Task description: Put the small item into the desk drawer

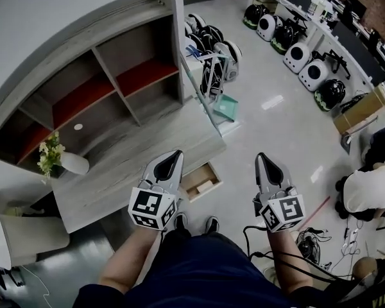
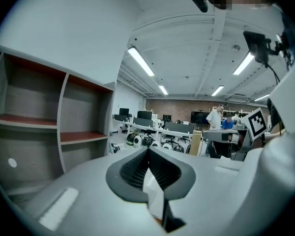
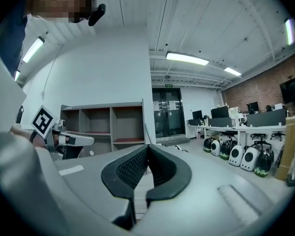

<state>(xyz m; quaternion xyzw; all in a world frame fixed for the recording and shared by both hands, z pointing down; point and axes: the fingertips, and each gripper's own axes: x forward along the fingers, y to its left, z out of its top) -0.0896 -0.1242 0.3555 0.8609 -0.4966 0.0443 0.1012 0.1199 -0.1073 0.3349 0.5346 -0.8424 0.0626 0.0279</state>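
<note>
**Figure: Late stage of the task, with the drawer open and both grippers empty**

Head view, looking steeply down. The left gripper (image 1: 175, 155) and the right gripper (image 1: 262, 156) are held side by side above the person's feet, well apart from each other and raised clear of the table (image 1: 147, 147). In each gripper view the ribbed pads meet at the tips. Both grippers are therefore clenched with nothing between the jaws; the pale strip seen lower in each gap appears to be background, not a held thing.

The drawer (image 1: 191, 174) is pulled out from the near edge of the table, just right of the left gripper. A small pale item (image 1: 205, 186) lies inside it, on the drawer floor. Its exact shape is too small to make out.

The table top is bare apart from a vase of flowers (image 1: 63, 162) at its left end. The shelf unit (image 1: 102, 85) stands along its far side.

Judgement of progress: the placing appears done, since the item rests in the drawer and neither gripper touches it. What may be left is pushing the drawer shut, a step the task sentence does not name. Neither gripper is near the drawer front
</note>
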